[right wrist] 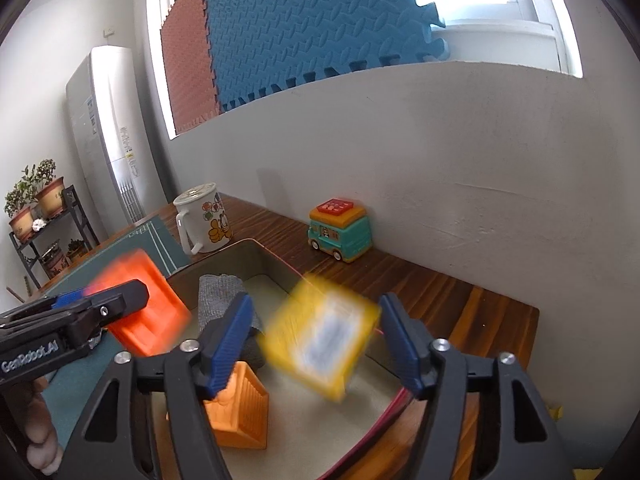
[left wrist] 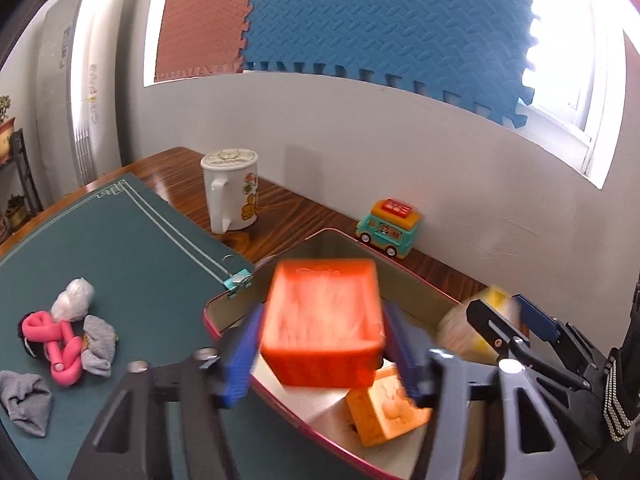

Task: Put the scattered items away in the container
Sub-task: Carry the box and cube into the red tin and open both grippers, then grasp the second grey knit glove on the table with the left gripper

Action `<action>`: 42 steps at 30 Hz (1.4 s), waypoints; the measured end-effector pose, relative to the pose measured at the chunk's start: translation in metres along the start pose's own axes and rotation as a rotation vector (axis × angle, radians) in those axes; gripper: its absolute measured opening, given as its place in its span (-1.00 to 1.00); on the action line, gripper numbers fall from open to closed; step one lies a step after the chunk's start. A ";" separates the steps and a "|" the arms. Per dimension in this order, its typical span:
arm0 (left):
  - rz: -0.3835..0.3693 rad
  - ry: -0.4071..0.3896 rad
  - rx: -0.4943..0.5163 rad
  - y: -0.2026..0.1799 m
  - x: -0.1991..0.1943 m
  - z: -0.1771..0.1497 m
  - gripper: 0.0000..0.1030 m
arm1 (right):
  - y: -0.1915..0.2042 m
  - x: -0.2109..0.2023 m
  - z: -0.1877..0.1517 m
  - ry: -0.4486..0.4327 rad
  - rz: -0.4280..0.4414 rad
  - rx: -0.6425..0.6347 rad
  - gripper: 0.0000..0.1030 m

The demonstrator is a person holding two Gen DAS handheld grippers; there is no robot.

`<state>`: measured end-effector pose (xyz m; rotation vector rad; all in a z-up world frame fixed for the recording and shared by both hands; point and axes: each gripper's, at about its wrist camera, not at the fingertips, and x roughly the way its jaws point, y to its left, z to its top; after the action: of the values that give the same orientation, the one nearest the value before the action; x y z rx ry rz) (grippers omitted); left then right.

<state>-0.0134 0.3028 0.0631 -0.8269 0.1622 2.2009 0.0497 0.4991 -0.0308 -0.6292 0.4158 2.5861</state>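
Observation:
A red block (left wrist: 324,320), blurred by motion, sits between the spread fingers of my left gripper (left wrist: 324,354) above the red-rimmed tin (left wrist: 212,312); the pads stand apart from it. It also shows in the right wrist view (right wrist: 148,304). A yellow block (right wrist: 320,344), also blurred, is between the spread fingers of my right gripper (right wrist: 316,352) over the tin (right wrist: 224,258), with gaps at both sides. An orange block (left wrist: 384,408) (right wrist: 240,412) and a grey cloth (right wrist: 222,300) lie in the tin.
A green mat (left wrist: 120,248) holds a pink looped toy (left wrist: 56,344), grey socks (left wrist: 96,344), a clear plastic wad (left wrist: 74,300). A binder clip (left wrist: 238,280) lies at the mat corner. A white mug (left wrist: 232,192) and a toy van (left wrist: 388,228) stand by the wall.

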 end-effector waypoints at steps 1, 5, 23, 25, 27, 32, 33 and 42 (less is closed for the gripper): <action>0.002 -0.013 -0.003 0.000 -0.002 0.000 0.61 | -0.001 0.000 0.000 0.000 0.000 0.007 0.50; 0.007 -0.028 -0.021 0.008 -0.010 0.000 0.61 | 0.001 0.000 0.001 -0.002 0.003 0.012 0.50; 0.099 -0.023 -0.144 0.074 -0.043 -0.019 0.61 | 0.058 -0.011 0.000 -0.015 0.084 -0.063 0.52; 0.126 -0.023 -0.161 0.087 -0.051 -0.023 0.61 | 0.069 -0.012 -0.001 -0.015 0.104 -0.078 0.53; 0.159 -0.024 -0.187 0.104 -0.060 -0.030 0.61 | 0.083 -0.013 -0.003 -0.012 0.129 -0.096 0.53; 0.244 -0.014 -0.273 0.156 -0.082 -0.051 0.61 | 0.119 -0.013 -0.009 0.004 0.196 -0.139 0.54; 0.260 -0.013 -0.289 0.166 -0.086 -0.055 0.61 | 0.127 -0.012 -0.011 0.009 0.211 -0.149 0.54; 0.378 -0.013 -0.494 0.262 -0.125 -0.097 0.61 | 0.190 -0.006 -0.028 0.055 0.300 -0.245 0.56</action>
<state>-0.0858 0.0073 0.0271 -1.1190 -0.2659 2.6511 -0.0276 0.3240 -0.0176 -0.7733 0.2255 2.9402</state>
